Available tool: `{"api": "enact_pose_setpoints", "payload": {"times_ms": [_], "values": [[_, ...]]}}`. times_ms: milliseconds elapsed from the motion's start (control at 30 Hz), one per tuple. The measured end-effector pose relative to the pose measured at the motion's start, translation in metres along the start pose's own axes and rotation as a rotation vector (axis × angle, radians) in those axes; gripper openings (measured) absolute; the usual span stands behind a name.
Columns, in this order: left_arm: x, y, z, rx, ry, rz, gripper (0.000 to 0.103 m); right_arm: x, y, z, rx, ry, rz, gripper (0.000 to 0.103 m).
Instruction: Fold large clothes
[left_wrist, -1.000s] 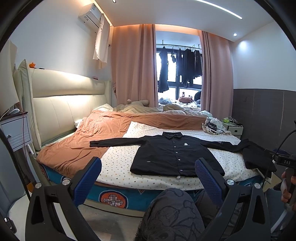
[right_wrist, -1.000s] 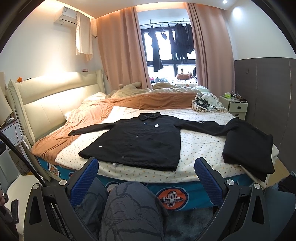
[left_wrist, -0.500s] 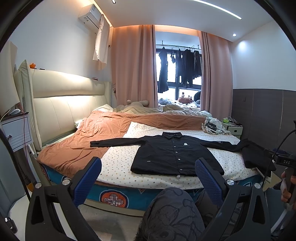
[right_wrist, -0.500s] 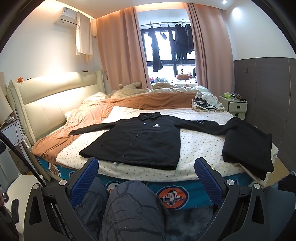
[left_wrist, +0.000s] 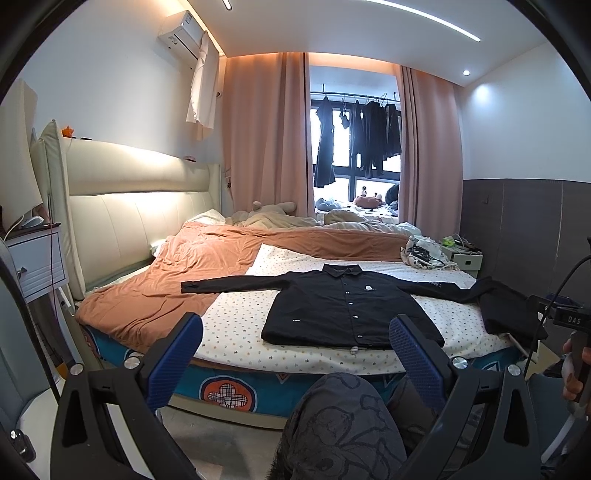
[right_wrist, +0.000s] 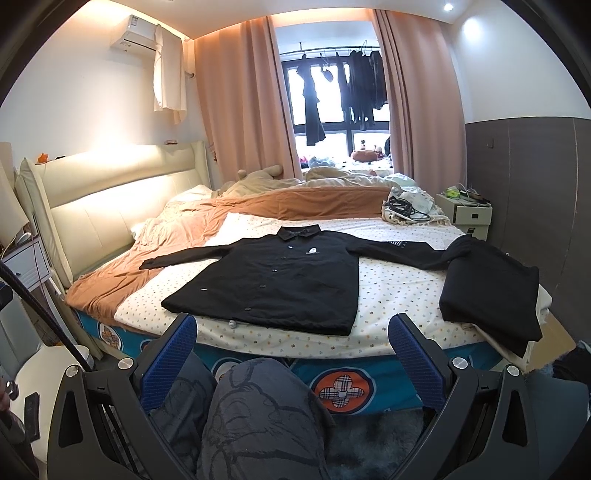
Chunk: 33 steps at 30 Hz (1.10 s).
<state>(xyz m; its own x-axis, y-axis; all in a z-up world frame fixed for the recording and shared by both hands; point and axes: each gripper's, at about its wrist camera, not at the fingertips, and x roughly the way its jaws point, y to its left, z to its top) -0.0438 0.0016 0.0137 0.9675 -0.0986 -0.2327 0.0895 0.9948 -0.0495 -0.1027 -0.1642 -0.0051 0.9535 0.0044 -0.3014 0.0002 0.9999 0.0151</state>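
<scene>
Shirt (left_wrist: 347, 314), matte black, flat on dotted sheet (left_wrist: 236, 314); both grippers (left_wrist: 295, 343) (right_wrist: 293, 339) gape wide

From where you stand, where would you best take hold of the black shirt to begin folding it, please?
Probably the left sleeve cuff: the black shirt lies flat, face up, with that sleeve stretched straight out over the orange blanket. Bring the open left claw in low from the near bed edge.

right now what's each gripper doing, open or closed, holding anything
Left gripper: open, holding nothing, short of the black shirt.
Right gripper: open, holding nothing.
</scene>
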Motion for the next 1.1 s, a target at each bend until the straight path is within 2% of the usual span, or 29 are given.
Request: {"api": "enact_pose_setpoints", "payload": {"times_ms": [400, 700, 1100], "values": [[0.018, 0.017, 0.006, -0.012, 0.004, 0.002, 0.103, 0.017, 0.004, 0.006, -0.014, -0.002, 0.0, 0.103], [0.058, 0.039, 0.009, -0.045, 0.02, 0.029, 0.103, 0.071, 0.007, 0.028, 0.004, 0.035, 0.025, 0.103], [0.127, 0.075, 0.011, -0.156, 0.079, 0.009, 0.103, 0.146, 0.001, 0.059, 0.027, 0.101, 0.044, 0.103]]}}
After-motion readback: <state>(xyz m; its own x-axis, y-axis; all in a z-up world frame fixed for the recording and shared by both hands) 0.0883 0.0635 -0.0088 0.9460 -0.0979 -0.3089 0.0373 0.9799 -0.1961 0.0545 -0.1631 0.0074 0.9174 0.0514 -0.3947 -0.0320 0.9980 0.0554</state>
